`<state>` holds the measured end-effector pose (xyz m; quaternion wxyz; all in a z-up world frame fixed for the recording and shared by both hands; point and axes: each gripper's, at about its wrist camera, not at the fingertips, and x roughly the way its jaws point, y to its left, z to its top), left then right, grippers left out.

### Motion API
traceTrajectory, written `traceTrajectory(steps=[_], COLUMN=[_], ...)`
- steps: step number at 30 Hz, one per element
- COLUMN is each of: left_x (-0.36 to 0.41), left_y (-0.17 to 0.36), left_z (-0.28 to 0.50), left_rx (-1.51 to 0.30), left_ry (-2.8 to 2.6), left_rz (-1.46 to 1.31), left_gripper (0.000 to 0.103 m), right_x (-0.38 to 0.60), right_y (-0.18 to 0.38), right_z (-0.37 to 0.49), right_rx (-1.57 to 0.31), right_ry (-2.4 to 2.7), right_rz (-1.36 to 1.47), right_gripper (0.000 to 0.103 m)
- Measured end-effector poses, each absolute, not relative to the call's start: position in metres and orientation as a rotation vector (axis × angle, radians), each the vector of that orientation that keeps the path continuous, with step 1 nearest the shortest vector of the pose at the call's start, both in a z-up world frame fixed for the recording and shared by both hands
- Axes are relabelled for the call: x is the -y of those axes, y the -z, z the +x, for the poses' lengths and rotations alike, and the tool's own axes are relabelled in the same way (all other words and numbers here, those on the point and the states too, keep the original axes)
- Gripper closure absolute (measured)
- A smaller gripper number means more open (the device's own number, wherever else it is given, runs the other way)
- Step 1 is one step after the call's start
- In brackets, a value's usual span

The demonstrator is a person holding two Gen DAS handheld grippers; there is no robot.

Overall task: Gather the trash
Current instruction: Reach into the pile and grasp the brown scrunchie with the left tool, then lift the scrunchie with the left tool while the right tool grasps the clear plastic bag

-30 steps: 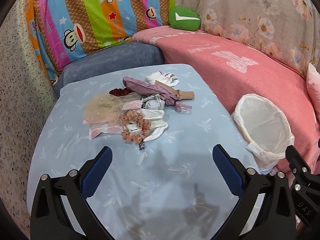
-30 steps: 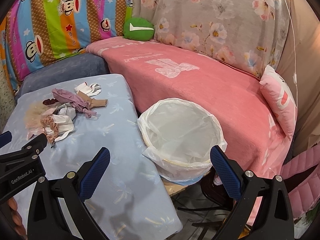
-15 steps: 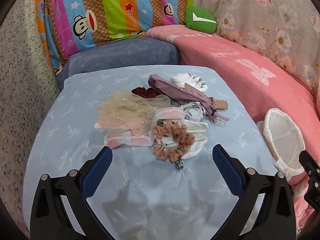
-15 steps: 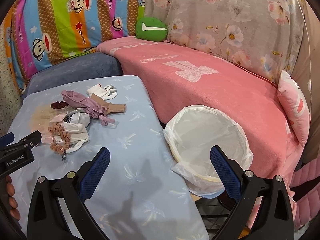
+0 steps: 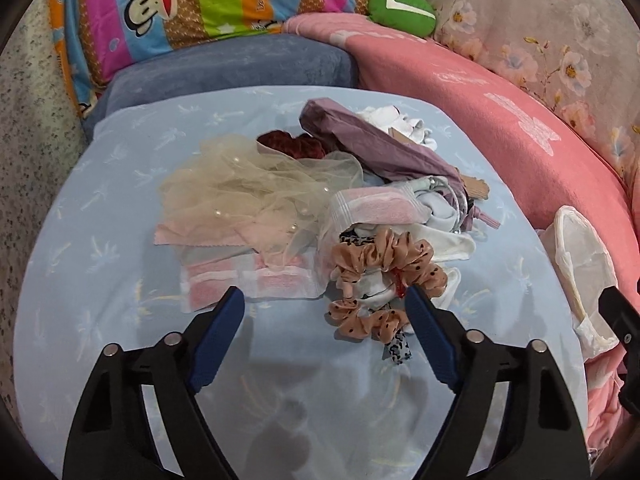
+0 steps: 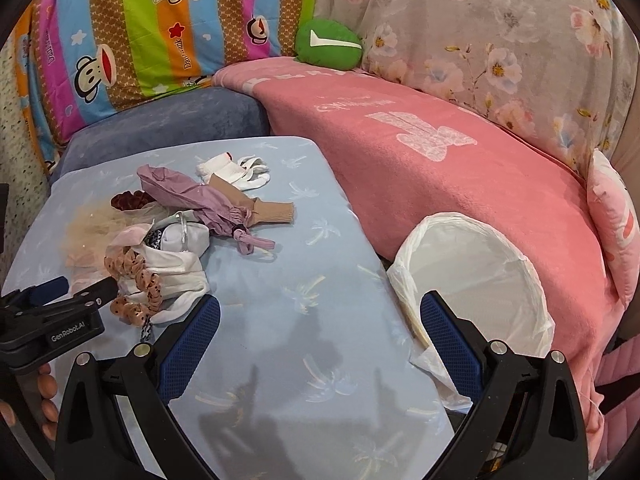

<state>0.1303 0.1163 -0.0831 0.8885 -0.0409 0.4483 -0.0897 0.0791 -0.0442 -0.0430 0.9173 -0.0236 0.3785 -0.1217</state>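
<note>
Nearest me, the left gripper (image 5: 324, 308) hangs over the pale blue palm-print tablecloth (image 5: 120, 280) with its blue-padded jaws closing, yet nothing is pinched between them; its right pad sits just beside the peach polka-dot fabric scrunchie (image 5: 384, 264) at the front edge of the heap. The right gripper (image 6: 320, 320) is spread wide and empty above bare cloth, with the white plastic-lined round bin (image 6: 476, 268) just off its right finger, at the table's right edge against the pink fleece blanket (image 6: 440, 152). Behind the scrunchie lie a pink-and-white striped towel (image 5: 256, 280) and a beige tulle veil with pearl beads (image 5: 248, 184), then a dark red velvet scrunchie (image 5: 292, 146) and a folded mauve umbrella (image 5: 372, 148) with a tan sock (image 6: 272, 212) under it. Furthest on the table sit white socks (image 6: 236, 172). Beyond, a green round cushion (image 6: 328, 44) rests against the striped monkey-print cover (image 6: 140, 28).
</note>
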Motion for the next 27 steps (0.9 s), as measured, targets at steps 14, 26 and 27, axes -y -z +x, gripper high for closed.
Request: traceTrajectory(steps=[14,26,27], left_x=[-0.12,-0.158,-0.163], left_y=[0.093,0.046,0.043], left_z=[0.138,0.121,0.124], left_rx=[-0.976,-0.851,-0.845], left_ry=[0.321,0.305,0.29], left_rz=[-0.164,-0.203,-0.208], left_gripper=[0.096,0.097,0.097], right_x=[0.016,-0.01,-0.013], right_y=[0.062,0.054,0.052], right_z=[0.105,0.113,0.116], right_rx=[-0.825,-0.832,-0.831], right_ry=[0.179,0.075,0.062], right_rz=[-0.053,0.002,0.007], right_gripper=[0.015,0.028,0.029])
